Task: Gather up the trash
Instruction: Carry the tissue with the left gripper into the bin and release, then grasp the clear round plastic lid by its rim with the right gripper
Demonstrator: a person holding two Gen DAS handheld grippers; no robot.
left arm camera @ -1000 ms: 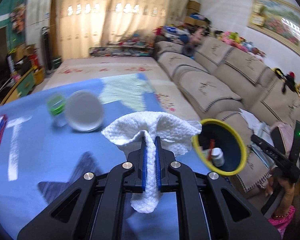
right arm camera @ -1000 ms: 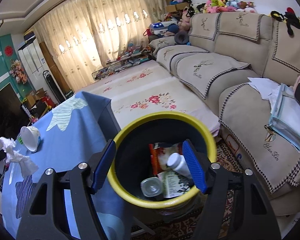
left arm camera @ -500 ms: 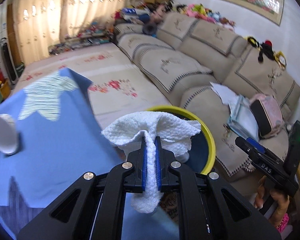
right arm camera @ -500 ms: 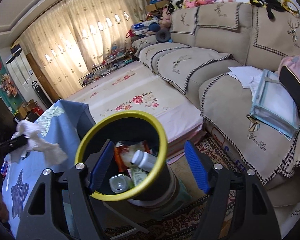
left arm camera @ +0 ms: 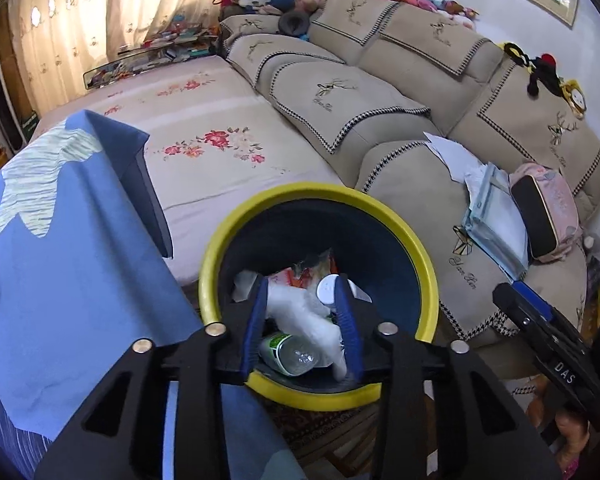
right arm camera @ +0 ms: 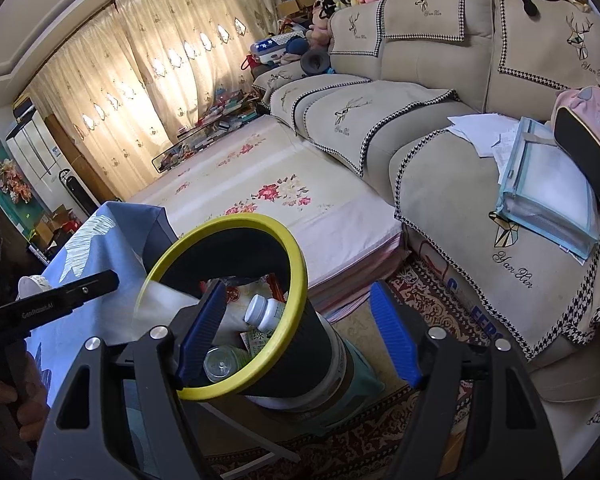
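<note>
The beige sectional sofa (left arm camera: 380, 92) with houndstooth trim fills the far right of both views; only the right wrist view shows the patterned red rug (right arm camera: 384, 432) under the bin. The counter (left arm camera: 60, 264), covered in blue cloth, lies at the left. Just beside its near right edge stands the black round trash bin with a yellow rim (left arm camera: 220, 240), holding a clear plastic bottle (left arm camera: 292, 354) and a white pill bottle (right arm camera: 266, 312). The left tongs (left arm camera: 302, 320) hang over the bin's mouth, jaws opening, the crumpled white paper towel (left arm camera: 300, 316) loose between them and dropping in. Seen from the right wrist, the towel is a pale blur at the rim. The right tongs (right arm camera: 296, 332) stand wide, straddling the bin's rim without pressing it.
</note>
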